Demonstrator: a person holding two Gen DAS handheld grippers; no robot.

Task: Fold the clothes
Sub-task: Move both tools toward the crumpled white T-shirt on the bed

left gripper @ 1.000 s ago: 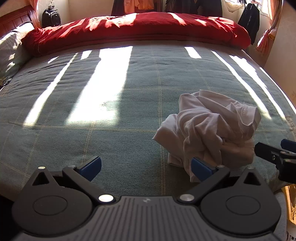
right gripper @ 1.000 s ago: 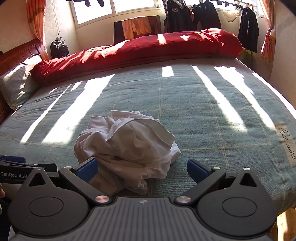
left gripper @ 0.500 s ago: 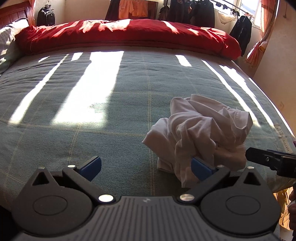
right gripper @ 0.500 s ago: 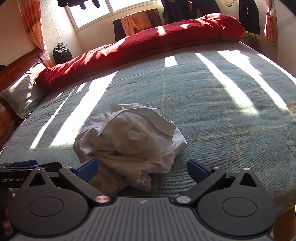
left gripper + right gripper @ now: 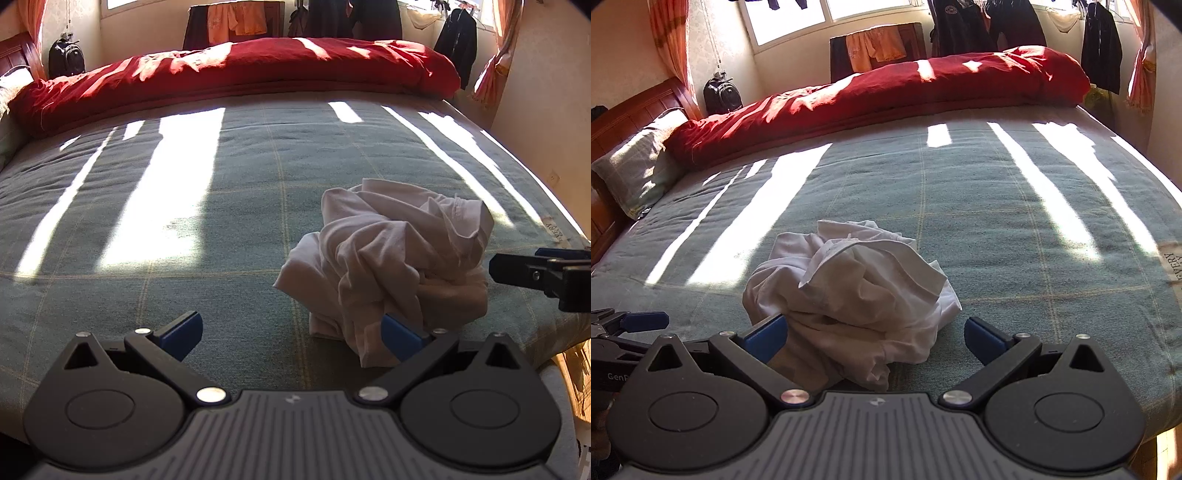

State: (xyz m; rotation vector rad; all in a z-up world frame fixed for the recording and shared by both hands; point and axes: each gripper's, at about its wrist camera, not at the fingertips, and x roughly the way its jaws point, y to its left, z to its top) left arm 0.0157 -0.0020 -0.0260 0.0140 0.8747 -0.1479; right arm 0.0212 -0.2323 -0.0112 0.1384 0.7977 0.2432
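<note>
A sunlit bedroom, windows [image 5: 798, 18] along the far wall with dark jackets [image 5: 964, 29] and orange clothes [image 5: 875, 46] hanging beneath them. The bed [image 5: 997, 206] fills most of the floor, covered in a grey-green checked blanket striped with sunlight. A red duvet [image 5: 886, 96] lies rolled along its far side, a pillow [image 5: 635, 166] by the wooden headboard [image 5: 624, 114]. Near the bed's front edge sits a crumpled white garment [image 5: 849, 295]. The right hand-held gripper [image 5: 875, 336] has its fingers spread wide around the garment's near side, gripping nothing. The left hand-held gripper [image 5: 291, 332] is likewise wide open, its right fingertip [image 5: 399, 334] touching the cloth.
</note>
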